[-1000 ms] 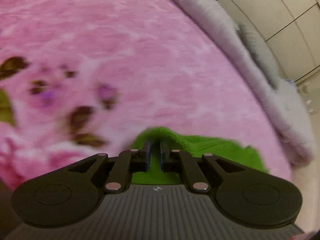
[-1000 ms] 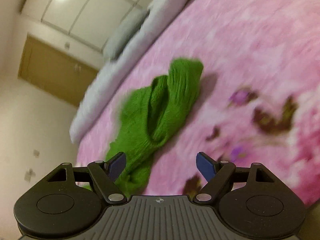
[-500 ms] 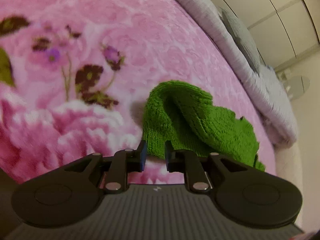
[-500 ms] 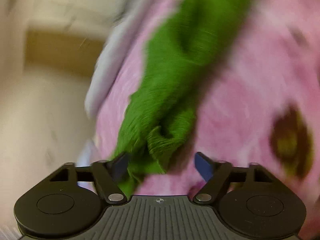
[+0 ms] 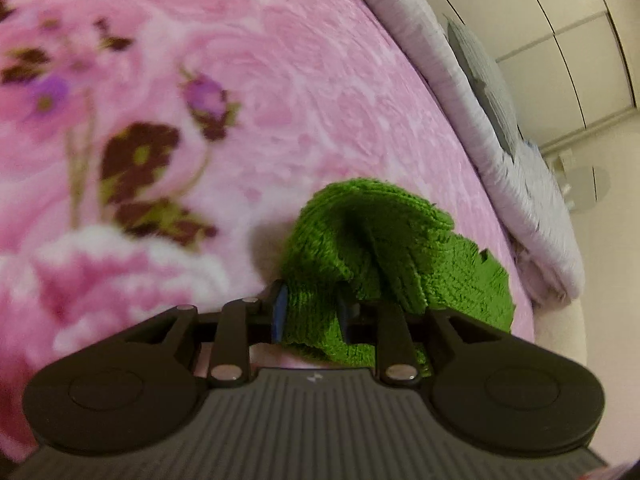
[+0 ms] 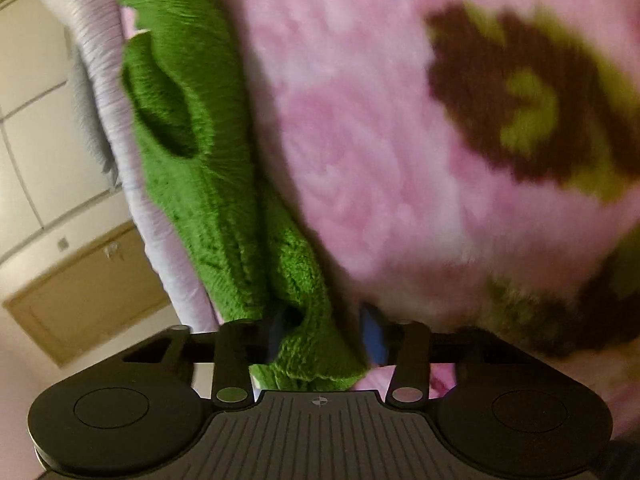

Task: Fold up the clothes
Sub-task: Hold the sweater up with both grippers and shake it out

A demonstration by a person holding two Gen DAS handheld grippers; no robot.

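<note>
A green knit garment (image 5: 380,248) lies bunched on a pink flowered blanket (image 5: 280,60), close to the bed's edge. My left gripper (image 5: 312,312) is shut on the garment's near end, and the knit fills the narrow gap between its blue pads. In the right wrist view the same garment (image 6: 192,120) runs as a long strip along the blanket (image 6: 380,140). Its lower end sits between the fingers of my right gripper (image 6: 324,336), which have drawn in around it. That view is blurred by motion.
A grey quilted cover and pillow (image 5: 480,120) run along the far side of the bed, also in the right wrist view as a grey cover (image 6: 100,40). Pale wardrobe doors (image 5: 580,60) and a wooden cabinet (image 6: 80,288) stand beyond.
My right gripper swung down to the garment's end and its wide-open fingers narrowed around the knit. The left fingers' gap widened slightly, and the cloth in them settled onto the blanket.
</note>
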